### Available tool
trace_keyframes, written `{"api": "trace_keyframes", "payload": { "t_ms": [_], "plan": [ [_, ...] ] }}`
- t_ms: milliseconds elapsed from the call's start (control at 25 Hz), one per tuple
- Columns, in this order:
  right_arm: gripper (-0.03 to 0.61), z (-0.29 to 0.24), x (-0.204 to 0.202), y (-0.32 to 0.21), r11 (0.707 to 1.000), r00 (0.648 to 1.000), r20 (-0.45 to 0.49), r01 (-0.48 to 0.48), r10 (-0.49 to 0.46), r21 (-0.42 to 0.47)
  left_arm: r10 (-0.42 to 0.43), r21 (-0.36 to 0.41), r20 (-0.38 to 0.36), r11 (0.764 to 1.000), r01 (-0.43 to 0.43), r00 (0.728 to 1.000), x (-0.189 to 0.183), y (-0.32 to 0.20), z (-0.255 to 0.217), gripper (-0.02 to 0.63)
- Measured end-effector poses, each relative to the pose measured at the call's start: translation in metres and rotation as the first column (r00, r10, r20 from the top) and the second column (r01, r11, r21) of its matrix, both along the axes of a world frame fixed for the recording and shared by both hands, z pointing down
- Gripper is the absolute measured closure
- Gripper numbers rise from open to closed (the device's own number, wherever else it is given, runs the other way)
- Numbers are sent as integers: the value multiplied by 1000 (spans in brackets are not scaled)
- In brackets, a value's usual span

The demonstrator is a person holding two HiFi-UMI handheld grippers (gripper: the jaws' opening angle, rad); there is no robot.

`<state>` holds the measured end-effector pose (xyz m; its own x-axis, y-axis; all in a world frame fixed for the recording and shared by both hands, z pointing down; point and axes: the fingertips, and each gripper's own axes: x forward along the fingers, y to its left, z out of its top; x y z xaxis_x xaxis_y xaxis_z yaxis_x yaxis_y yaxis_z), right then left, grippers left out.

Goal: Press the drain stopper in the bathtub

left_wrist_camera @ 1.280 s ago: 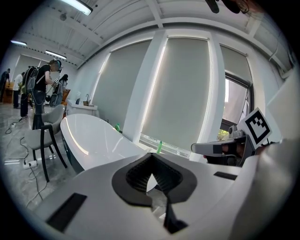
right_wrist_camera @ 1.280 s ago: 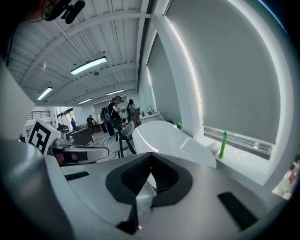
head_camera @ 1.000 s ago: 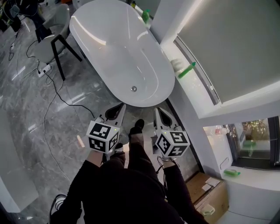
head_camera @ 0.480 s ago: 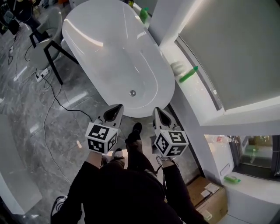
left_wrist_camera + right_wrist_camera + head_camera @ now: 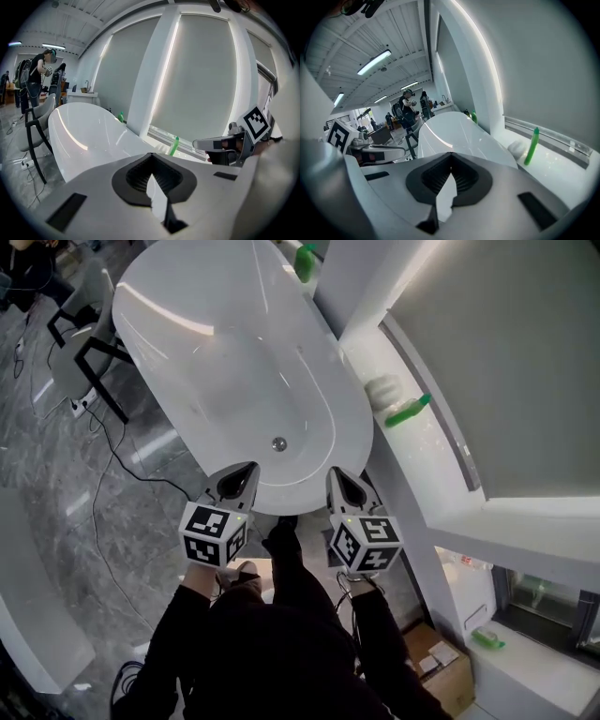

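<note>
In the head view, the white oval bathtub (image 5: 234, 352) stretches away from the person, its rounded near end just ahead of both claws. The small round metal drain stopper (image 5: 278, 443) sits on the tub floor close to that near end, about on the centre line, bare and untouched. The left claw (image 5: 238, 476) and the right claw (image 5: 343, 480) hang side by side at the near rim with their tips pointing forward, one on each side of the stopper's line. This looks like an approach stance, with neither claw yet chosen for the press.

The basin holds nothing else, so the way down to the stopper is open once a claw clears the rim. To the right, the white window sill (image 5: 412, 442) runs close along the tub and carries a green plastic bottle (image 5: 408, 411). To the left is open grey marble floor (image 5: 56, 474) crossed by a black cable (image 5: 108, 474).

In the left gripper view, the left claw's dark ribbed pads meet at their tips with nothing between them. The tub rim curves off ahead and to the left.

In the right gripper view, the right claw is likewise closed and empty. The tub lies ahead, and the sill with its bottle is close on the right, so the roomier swing is inward over the basin.
</note>
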<state>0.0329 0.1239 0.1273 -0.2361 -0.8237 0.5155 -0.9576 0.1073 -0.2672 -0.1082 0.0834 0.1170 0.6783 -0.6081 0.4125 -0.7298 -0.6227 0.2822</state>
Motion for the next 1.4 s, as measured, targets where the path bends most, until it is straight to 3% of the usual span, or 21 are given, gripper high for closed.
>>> {"api": "trace_keyframes", "payload": {
  "t_ms": [720,1400],
  "plan": [
    [577,69,48,-71,989,996,44,83,-78,-124,-38,-98,100,994,48,994,66,-83,55,607],
    [577,162,60,-92,970,993,109,-13,41,-244,124,-230,208,970,-75,970,110,-114,172,607]
  ]
}}
